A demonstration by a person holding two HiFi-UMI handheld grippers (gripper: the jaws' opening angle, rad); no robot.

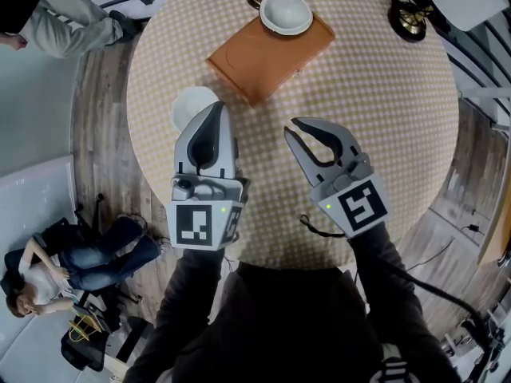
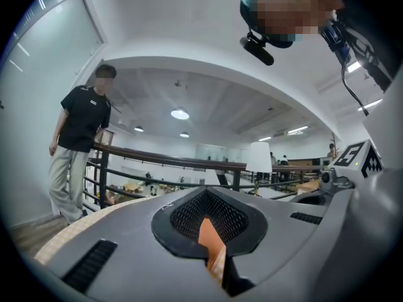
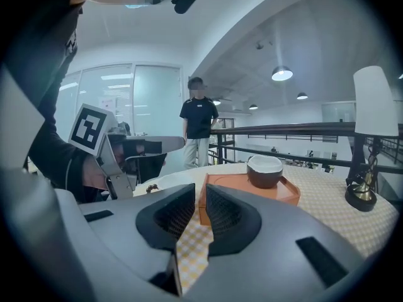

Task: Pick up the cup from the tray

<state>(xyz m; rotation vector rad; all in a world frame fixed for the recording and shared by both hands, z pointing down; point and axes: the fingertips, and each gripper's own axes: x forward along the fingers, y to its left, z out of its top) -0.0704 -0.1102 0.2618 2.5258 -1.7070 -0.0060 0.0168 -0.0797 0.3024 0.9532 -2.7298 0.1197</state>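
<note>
A brown cup (image 1: 286, 13) with a white inside stands on the far end of an orange tray (image 1: 247, 62) on the round checked table (image 1: 399, 118). In the right gripper view the cup (image 3: 264, 170) sits on the tray (image 3: 284, 192) ahead and to the right of the jaws. My left gripper (image 1: 215, 110) is shut with nothing held, short of the tray's near corner. My right gripper (image 1: 292, 127) is open by a narrow gap, empty, and also short of the tray. The left gripper view shows shut jaws (image 2: 211, 231) with a sliver of orange behind them.
A white dish (image 1: 192, 102) lies on the table just under my left gripper. A lamp with a brass base (image 1: 409, 16) stands at the table's far right. One person stands beyond the table (image 1: 64, 14); another sits on the floor (image 1: 72, 262) to the left.
</note>
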